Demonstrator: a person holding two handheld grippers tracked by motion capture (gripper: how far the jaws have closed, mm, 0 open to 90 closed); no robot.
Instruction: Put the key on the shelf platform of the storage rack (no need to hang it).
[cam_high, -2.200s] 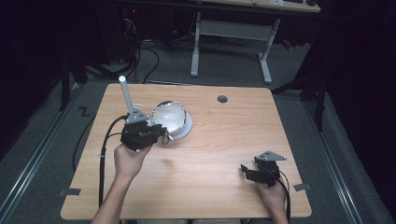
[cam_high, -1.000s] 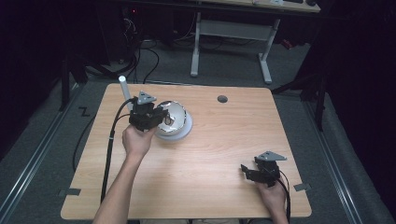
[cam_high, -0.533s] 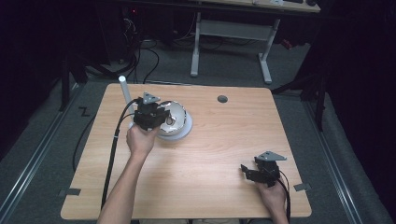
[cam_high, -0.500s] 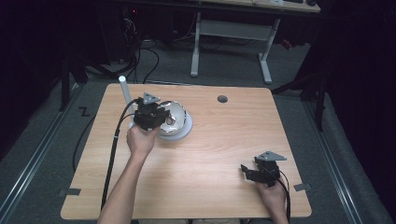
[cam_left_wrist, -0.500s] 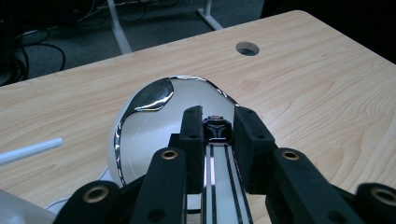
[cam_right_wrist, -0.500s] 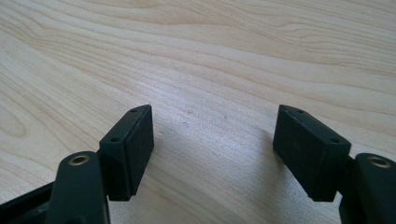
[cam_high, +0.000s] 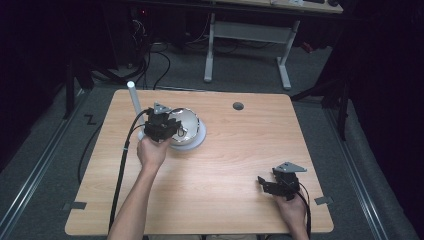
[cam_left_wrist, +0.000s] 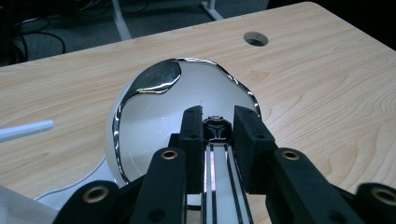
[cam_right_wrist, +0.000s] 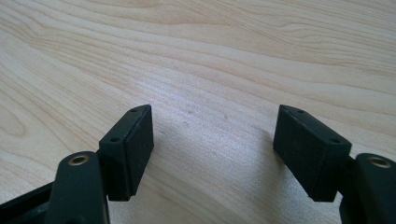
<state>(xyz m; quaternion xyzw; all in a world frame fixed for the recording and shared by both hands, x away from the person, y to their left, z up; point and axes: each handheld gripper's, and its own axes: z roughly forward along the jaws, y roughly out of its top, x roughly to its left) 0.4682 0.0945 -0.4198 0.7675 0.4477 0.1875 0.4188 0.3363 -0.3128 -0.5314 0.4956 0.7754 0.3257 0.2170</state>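
Observation:
A shiny steel bowl (cam_high: 186, 124) (cam_left_wrist: 187, 93) sits on a white plate (cam_high: 199, 142) (cam_left_wrist: 79, 198) at the table's back left. My left gripper (cam_high: 167, 126) (cam_left_wrist: 217, 116) hovers at the bowl's near-left rim, shut on a flat metal handle (cam_left_wrist: 216, 158) with two dark stripes. The handle's tip shows between the pads; its other end is hidden under the gripper. At the front right of the table, my right gripper (cam_high: 265, 183) (cam_right_wrist: 215, 126) rests low over bare wood, jaws wide apart and holding nothing.
A white cylinder (cam_high: 133, 100) (cam_left_wrist: 25, 130) stands upright just left of the bowl. A round cable hole (cam_high: 238, 106) (cam_left_wrist: 255, 38) lies near the table's (cam_high: 225, 165) far edge. Desk legs and cables stand on the floor beyond.
My left gripper has moved away from the person and rightward onto the bowl's rim, then nearly stopped over the last half second. The right gripper has stayed put.

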